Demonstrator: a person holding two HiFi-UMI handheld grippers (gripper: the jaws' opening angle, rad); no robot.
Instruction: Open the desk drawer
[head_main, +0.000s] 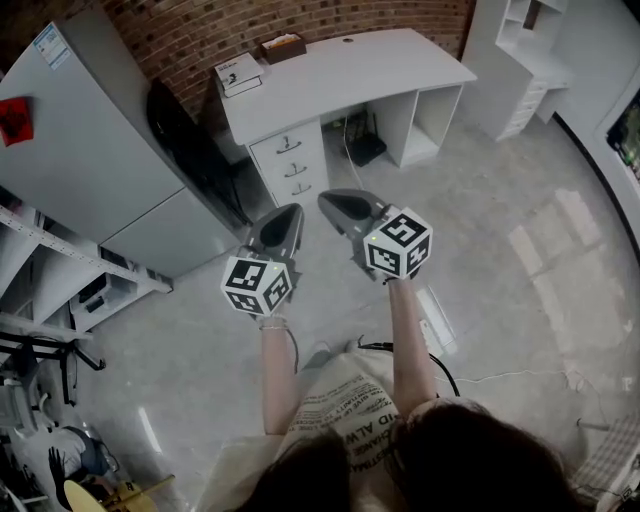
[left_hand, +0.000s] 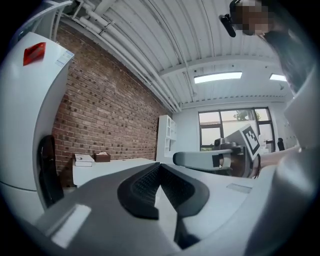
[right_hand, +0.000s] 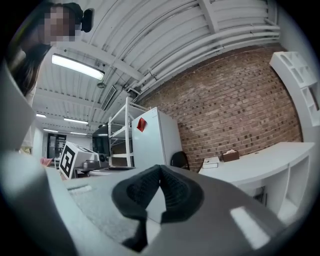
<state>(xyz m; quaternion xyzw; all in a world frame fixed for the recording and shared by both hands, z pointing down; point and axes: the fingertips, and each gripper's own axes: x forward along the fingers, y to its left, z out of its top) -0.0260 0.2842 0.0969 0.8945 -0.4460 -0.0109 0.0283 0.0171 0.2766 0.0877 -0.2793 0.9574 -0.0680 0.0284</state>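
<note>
i hold the left gripper (head_main: 292, 212) and right gripper (head_main: 326, 198) level, side by side, each with jaws pressed together on nothing; ahead, well apart from both, the white desk (head_main: 345, 68) has its drawer stack (head_main: 290, 165) with all three fronts closed

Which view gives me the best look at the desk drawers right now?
Head view: all three drawer fronts and handles show, shut. Both gripper views catch only the desk top; their own bodies hide the drawers.
</note>
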